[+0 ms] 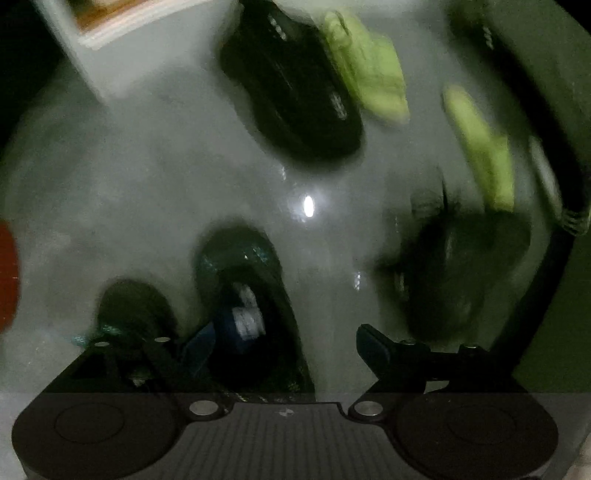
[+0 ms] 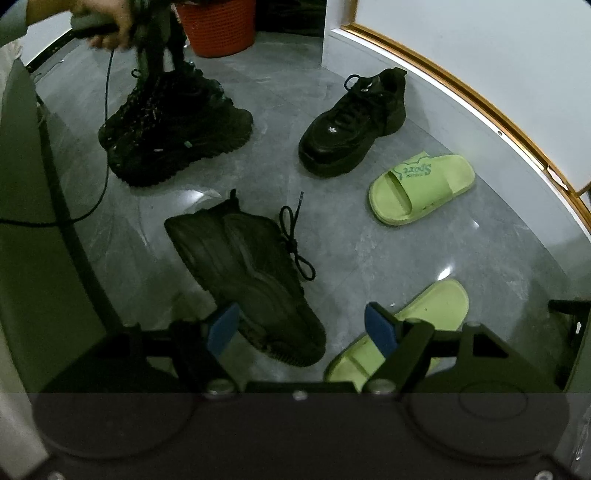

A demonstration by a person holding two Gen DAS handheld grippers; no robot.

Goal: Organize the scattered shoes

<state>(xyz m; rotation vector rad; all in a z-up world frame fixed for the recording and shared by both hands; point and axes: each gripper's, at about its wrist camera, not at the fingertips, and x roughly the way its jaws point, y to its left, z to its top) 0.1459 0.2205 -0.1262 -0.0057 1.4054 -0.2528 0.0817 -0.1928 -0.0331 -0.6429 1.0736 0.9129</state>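
A grey tiled floor (image 2: pixel 351 236) holds six loose shoes. Largest is a pair of chunky black glitter-flecked platform shoes (image 2: pixel 177 125), side by side at upper left. To their right a black lace-up sneaker (image 2: pixel 351 122) stands upright. Its likely mate, a tipped sneaker (image 2: pixel 243 280), lies on its side nearer the camera with its laces trailing. Two lime green slides (image 2: pixel 421 188) lie well apart on the right.

A hand (image 2: pixel 107 22) holds the left gripper (image 1: pixel 286 350) down at the platform pair. Its blurred wrist view shows the jaws spread, with one platform shoe's opening between them. That fits either closing on the shoe or having just let go. Any grip looks best taken on the collar rim, since the sole appears heavy.

The right gripper (image 2: pixel 301 328) hovers with its jaws spread and empty. The tipped sneaker's toe is between them and the nearer slide is behind its right finger.
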